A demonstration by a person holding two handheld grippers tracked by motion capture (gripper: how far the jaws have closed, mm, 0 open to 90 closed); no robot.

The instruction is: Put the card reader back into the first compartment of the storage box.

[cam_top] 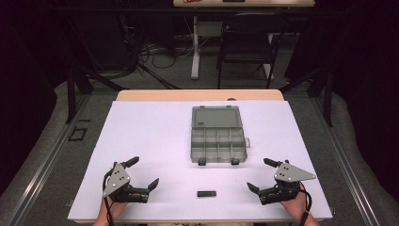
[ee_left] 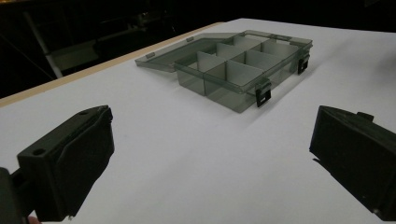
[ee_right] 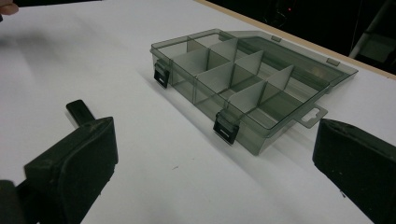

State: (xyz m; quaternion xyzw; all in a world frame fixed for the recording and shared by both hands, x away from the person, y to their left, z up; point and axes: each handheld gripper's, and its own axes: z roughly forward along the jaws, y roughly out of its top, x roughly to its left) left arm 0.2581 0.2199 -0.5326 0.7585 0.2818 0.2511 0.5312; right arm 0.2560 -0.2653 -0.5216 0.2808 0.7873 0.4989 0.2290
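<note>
A clear grey compartment box [cam_top: 219, 143] lies open in the middle of the white table, its lid [cam_top: 216, 116] folded flat toward the far side. Several dividers split it into empty cells, seen close in the left gripper view [ee_left: 243, 70] and the right gripper view [ee_right: 243, 88]. Two black latches hang off its near edge. A small black bar [cam_top: 206, 193] lies near the front edge, between the hands. My left gripper [cam_top: 143, 173] rests open at the front left. My right gripper [cam_top: 258, 174] rests open at the front right. Neither holds anything.
The white sheet [cam_top: 141, 132] covers most of a wooden tabletop [cam_top: 197, 94]. Beyond the far edge stand a black folding chair [cam_top: 247, 42], a white table leg [cam_top: 195, 47] and cables on the floor. Dark stands flank the table.
</note>
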